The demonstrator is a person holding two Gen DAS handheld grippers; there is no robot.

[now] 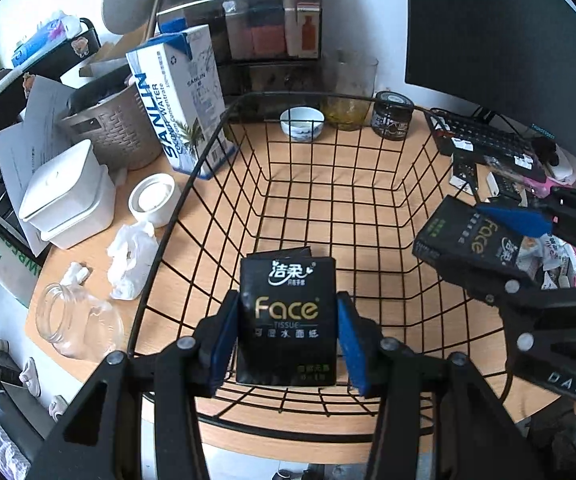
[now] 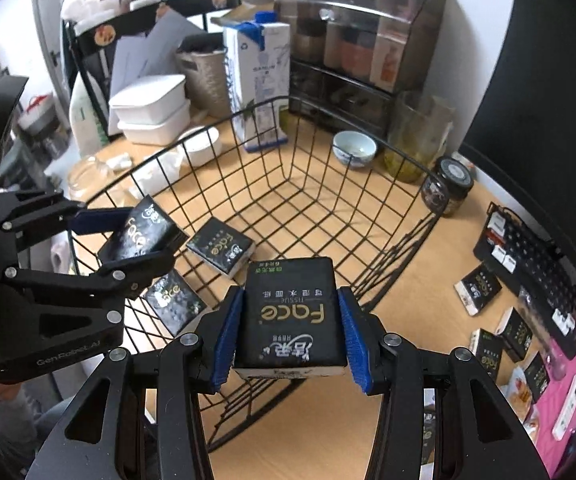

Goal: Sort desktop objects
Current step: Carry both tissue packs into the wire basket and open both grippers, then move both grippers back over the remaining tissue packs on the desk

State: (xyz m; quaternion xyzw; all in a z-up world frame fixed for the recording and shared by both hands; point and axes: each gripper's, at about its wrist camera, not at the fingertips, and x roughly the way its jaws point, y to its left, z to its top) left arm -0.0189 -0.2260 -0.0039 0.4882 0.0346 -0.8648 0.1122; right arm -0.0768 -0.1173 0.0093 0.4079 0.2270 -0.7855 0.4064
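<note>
In the left wrist view, the left gripper (image 1: 288,320) is clamped with its blue pads on a black rectangular pack of Face tissue (image 1: 287,318), which stands upright between the fingers above the near part of the black wire basket (image 1: 192,176). Here the basket floor ahead of the tool looks bare; the pack and the fingers hide the near part of the floor. To the right of the tool, the right gripper (image 1: 500,236) is closed on a second black tissue pack (image 1: 464,236), which is tilted over the right rim of the basket. Beyond the far rim stand a small white and blue ceramic bowl (image 1: 302,123) and a dark glass jar with a black lid (image 1: 393,116); to the left of the basket is a tall white and blue carton of coconut water (image 1: 180,100). In the right wrist view, the right gripper (image 2: 290,334) holds its pack (image 2: 292,316) flat, with the print upside down, over the near rim of the basket (image 2: 368,140). This view shows what the first does not: two more black tissue packs (image 2: 221,249) lie on the basket floor, under and beside the left gripper (image 2: 136,236), which grips its pack (image 2: 140,232) on the left. Some other black packs (image 2: 478,290) lie on the wooden table (image 2: 416,280) to the right, near a black keyboard (image 2: 536,256).
</note>
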